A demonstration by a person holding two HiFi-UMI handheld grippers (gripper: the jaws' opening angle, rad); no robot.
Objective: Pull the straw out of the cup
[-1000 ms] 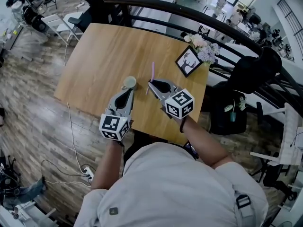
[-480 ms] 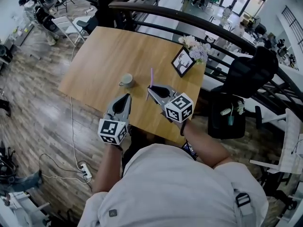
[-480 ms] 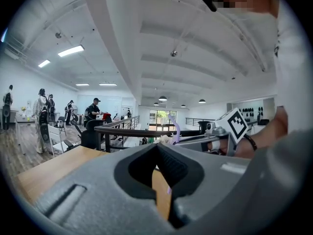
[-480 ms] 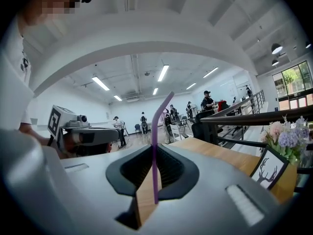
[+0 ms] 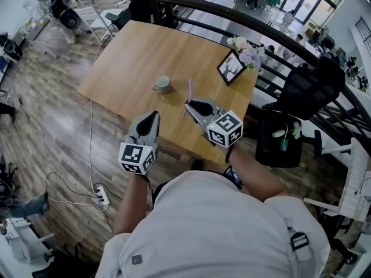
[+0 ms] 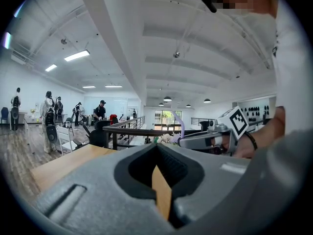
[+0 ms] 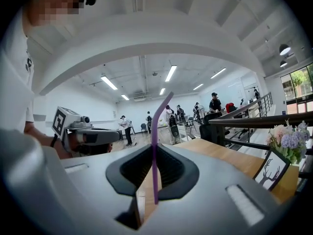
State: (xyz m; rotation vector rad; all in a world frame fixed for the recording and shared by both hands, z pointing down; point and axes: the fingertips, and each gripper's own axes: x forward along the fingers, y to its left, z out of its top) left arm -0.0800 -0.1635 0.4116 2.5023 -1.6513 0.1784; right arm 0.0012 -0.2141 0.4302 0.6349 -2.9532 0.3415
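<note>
Judging by the purple straw (image 5: 189,89) standing upright in the narrow pinch of the right gripper (image 5: 186,103), clear of the cup (image 5: 163,84), the pull looks done; a light, steady squeeze should keep it from slipping or creasing. The left gripper (image 5: 153,115) hangs nearby, jaws together on nothing. The wooden table (image 5: 127,51) also bears a framed deer picture (image 5: 230,68) and flowers (image 5: 246,50), beside a dark railing (image 5: 232,17) in a large open hall.
</note>
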